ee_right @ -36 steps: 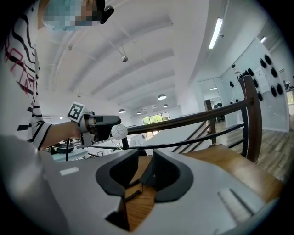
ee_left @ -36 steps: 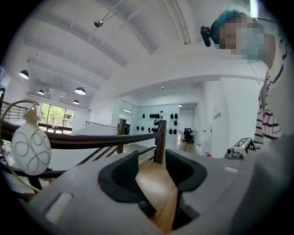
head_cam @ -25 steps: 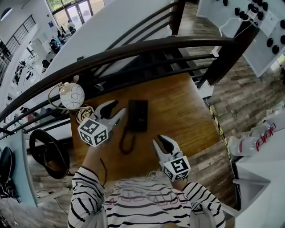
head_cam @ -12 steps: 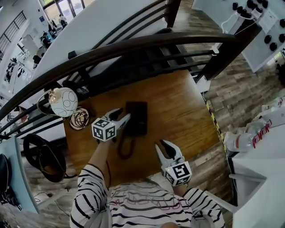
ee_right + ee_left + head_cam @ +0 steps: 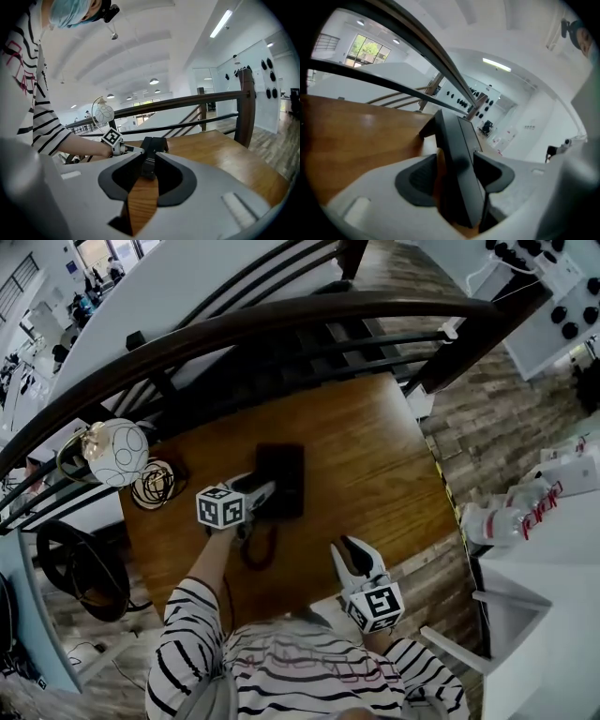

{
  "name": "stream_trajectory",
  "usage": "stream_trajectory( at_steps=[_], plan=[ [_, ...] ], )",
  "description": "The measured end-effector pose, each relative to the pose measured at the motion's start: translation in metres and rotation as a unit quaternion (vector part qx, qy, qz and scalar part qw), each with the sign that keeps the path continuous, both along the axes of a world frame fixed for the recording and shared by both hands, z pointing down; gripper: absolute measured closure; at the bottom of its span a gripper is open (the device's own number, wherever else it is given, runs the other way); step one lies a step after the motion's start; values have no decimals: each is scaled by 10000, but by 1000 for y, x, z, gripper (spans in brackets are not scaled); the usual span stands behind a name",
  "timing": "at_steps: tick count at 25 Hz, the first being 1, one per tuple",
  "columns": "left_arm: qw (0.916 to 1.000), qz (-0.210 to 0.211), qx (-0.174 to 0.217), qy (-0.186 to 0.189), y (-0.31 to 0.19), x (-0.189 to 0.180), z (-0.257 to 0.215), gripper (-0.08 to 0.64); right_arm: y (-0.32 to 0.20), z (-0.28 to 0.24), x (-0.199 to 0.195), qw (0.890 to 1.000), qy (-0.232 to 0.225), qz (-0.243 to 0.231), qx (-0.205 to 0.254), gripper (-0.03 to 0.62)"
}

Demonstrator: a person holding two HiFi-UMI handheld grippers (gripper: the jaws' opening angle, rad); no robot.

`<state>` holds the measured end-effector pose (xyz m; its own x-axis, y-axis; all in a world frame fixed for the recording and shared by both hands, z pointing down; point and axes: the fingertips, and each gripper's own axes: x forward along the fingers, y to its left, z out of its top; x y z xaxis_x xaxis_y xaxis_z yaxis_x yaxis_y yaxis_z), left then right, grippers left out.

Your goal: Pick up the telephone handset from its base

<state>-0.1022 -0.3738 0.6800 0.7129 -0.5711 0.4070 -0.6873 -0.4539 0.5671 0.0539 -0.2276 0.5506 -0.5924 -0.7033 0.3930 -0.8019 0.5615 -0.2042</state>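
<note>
The black telephone (image 5: 285,476) lies in the middle of the wooden table (image 5: 375,465), its coiled cord (image 5: 259,546) trailing toward me. My left gripper (image 5: 262,493) is low at the phone's left side. In the left gripper view its jaws (image 5: 457,161) are opening and straddle the black handset (image 5: 459,145). A strip of wood shows between the left pad (image 5: 419,180) and the handset. My right gripper (image 5: 352,555) hovers near the table's front edge, open, with only wood between its jaws (image 5: 149,161). From there the phone (image 5: 152,143) lies ahead.
A globe lamp (image 5: 116,452) and a round wire ornament (image 5: 152,484) stand at the table's left end. A dark curved railing (image 5: 281,322) runs behind the table. White bottles (image 5: 511,517) sit on a counter to the right.
My left gripper came down from above the table to the phone's left side and rolled; its jaws now stand around the handset. The right gripper shifted slightly toward the table.
</note>
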Motion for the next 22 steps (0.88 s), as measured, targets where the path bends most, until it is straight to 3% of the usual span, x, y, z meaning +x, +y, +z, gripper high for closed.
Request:
stream_trajectory(
  at_steps=[7,13,22],
  plan=[
    [9998,92,-73,144,-13,5,7,354,-12,8,-2,9999,34,103,-72,512],
    [9986,-16,-163,504,-15,0,3,389,-8,7,-2,9999,34,104,-99,517],
    [9984,-115,-196,519,-11,-4,-1,413,-11,16,-10,9998,177,-96,-63,533]
  ],
)
